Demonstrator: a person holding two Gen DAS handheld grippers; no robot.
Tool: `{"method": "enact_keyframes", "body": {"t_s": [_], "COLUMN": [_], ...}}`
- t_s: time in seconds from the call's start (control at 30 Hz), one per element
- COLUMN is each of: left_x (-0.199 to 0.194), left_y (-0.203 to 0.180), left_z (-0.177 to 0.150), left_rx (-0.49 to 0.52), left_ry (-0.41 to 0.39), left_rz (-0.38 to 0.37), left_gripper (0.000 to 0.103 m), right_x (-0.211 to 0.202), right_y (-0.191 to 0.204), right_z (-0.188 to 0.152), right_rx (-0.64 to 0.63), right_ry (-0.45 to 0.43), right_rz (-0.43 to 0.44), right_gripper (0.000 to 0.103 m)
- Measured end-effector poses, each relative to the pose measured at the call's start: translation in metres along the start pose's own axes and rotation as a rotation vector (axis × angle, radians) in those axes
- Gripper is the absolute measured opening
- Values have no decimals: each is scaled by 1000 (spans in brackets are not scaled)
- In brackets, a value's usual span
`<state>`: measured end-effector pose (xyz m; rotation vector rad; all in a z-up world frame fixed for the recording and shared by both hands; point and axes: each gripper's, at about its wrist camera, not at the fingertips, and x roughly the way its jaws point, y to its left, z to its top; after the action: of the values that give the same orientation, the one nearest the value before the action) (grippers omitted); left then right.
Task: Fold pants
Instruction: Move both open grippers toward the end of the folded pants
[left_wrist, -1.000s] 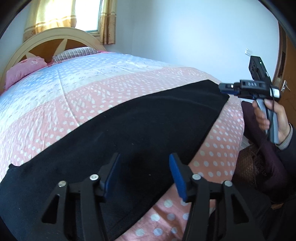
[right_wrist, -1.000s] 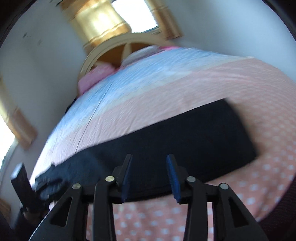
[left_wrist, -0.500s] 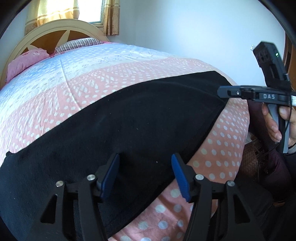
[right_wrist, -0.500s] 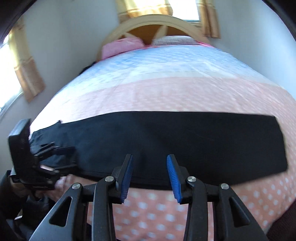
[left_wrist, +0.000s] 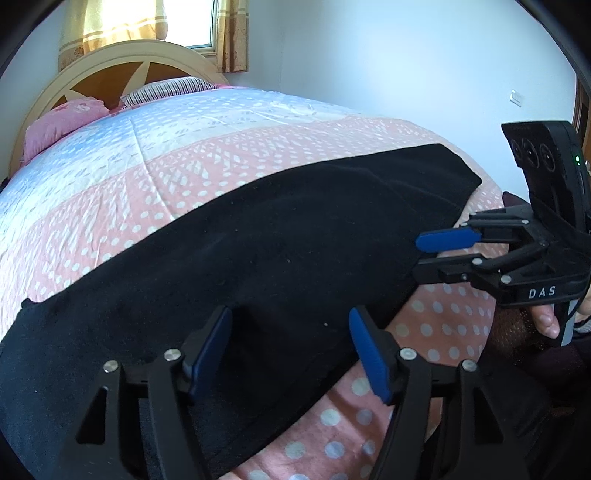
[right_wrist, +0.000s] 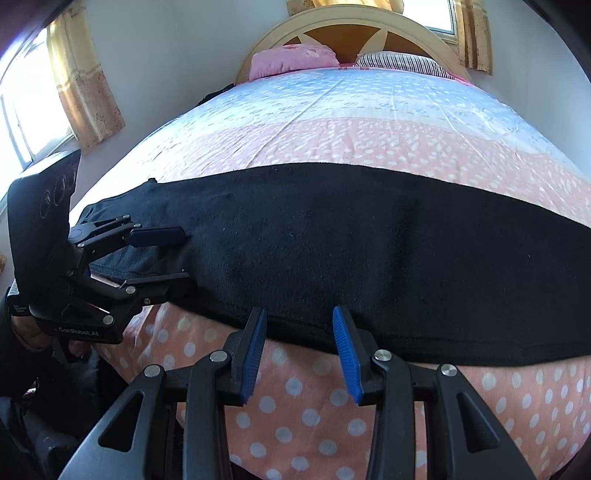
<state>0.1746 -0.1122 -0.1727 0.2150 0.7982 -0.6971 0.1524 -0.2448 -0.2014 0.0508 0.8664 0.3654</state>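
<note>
Black pants (left_wrist: 295, 229) lie flat in a long band across the near part of the bed (left_wrist: 155, 177). My left gripper (left_wrist: 290, 321) hovers low over one end of them, its jaws opening; cloth lies beneath and between the blue pads (left_wrist: 210, 343), which do not press on it. The right wrist view shows the pants (right_wrist: 369, 240) from the front, with the left gripper (right_wrist: 183, 258) at their left end. My right gripper (right_wrist: 299, 314) stands partly open just above the pants' near edge, holding nothing. In the left wrist view the right gripper (left_wrist: 421, 256) reaches in from the right.
The quilt (right_wrist: 369, 122) is pink and pale blue with white dots. A pink pillow (right_wrist: 291, 61) and a striped pillow (right_wrist: 399, 61) lie by the cream headboard (right_wrist: 351, 22). Curtained windows (right_wrist: 85, 85) flank the bed. A hand (left_wrist: 546, 321) holds the right gripper.
The right gripper swung in over the bed to the pants' near edge and rolled level. The left gripper's jaws spread wider while staying over the same spot.
</note>
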Motion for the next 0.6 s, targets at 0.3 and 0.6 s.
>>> {"method": "enact_keyframes", "body": {"t_s": [0.3,0.6], "left_x": [-18,-33], "left_y": [18,73], "left_z": [-1,-34], "left_rx": [-22,-161], "left_ry": [-15,-15], "left_rz": [125,241], "left_gripper": [69,78], "right_x": [-1,12], "right_y": [7,37], "right_z": [7,74], "right_rx": [-49,-53], "right_ry": [49,-11], "right_rz": [-36,130], "right_gripper": [40,40]}}
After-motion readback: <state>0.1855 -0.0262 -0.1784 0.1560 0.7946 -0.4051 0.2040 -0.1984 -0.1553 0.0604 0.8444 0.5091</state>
